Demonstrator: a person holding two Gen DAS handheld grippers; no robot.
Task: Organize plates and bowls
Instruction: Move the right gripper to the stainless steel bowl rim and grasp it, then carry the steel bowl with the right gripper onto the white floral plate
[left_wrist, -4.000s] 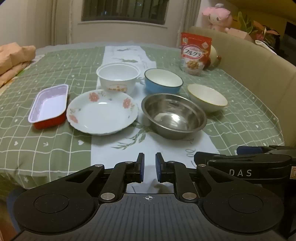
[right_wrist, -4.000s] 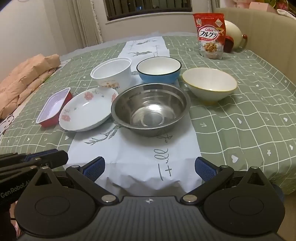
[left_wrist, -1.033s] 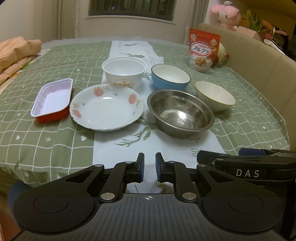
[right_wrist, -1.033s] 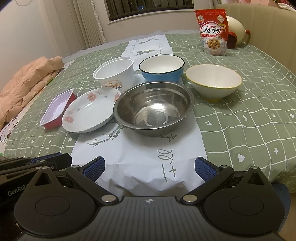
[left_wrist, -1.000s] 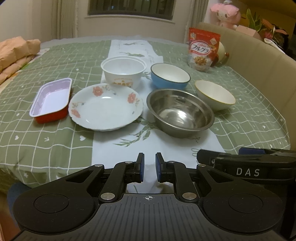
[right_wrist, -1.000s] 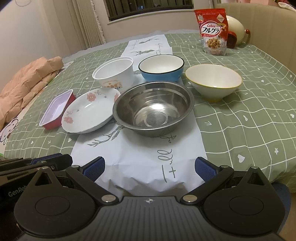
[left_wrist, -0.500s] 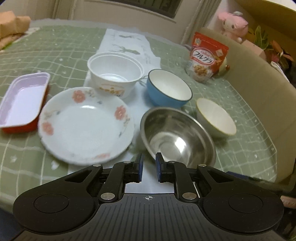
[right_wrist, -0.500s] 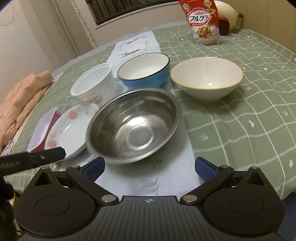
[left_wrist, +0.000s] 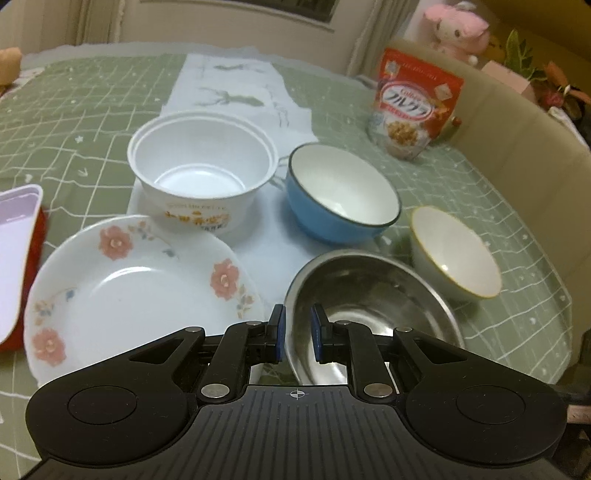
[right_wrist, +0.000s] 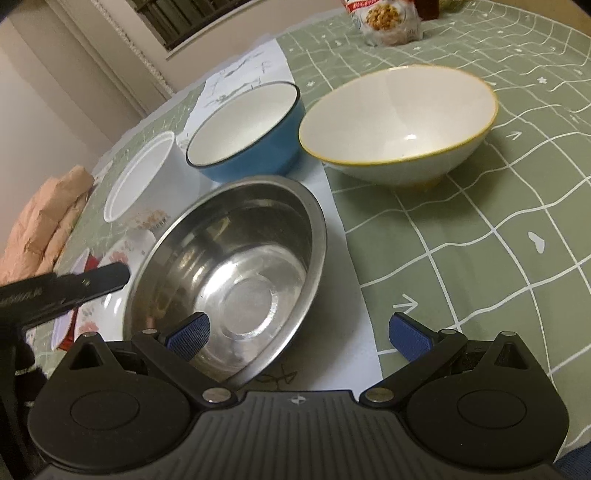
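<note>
I hold the left hand-held gripper (left_wrist: 297, 334) low over the near edge of the table (left_wrist: 524, 236), its jaws nearly closed with only a narrow gap and nothing between them. Its tips sit at the near-left rim of the stainless steel bowl (left_wrist: 369, 306), just beside the floral plate (left_wrist: 136, 291).

I hold the right hand-held gripper (right_wrist: 297, 334) with its jaws wide apart and empty. Its left pad overlaps the steel bowl's near rim in the right wrist view; I cannot tell whether it touches.

Layout of the task items:
- Steel bowl: front centre, on the white paper runner (left_wrist: 236, 92).
- Floral plate: left of the steel bowl, rims close together.
- White disposable bowl (left_wrist: 201, 177): behind the plate.
- Blue bowl (left_wrist: 341, 195): behind the steel bowl.
- Cream bowl with yellow rim (right_wrist: 399, 125): right of the steel bowl, on the green cloth.
- Red rectangular dish (left_wrist: 18, 254): far left, partly out of frame.
- Cereal bag (left_wrist: 413, 110): at the back, not part of the sorting.

Step in hand, as I judge it: approach to the first pick; nothing is stacked yet. The steel bowl is the likely target.

Next move: open the left jaws, straddle the thin steel rim, close firmly. The polished wall may slip, so seat the pads fully before lifting.
</note>
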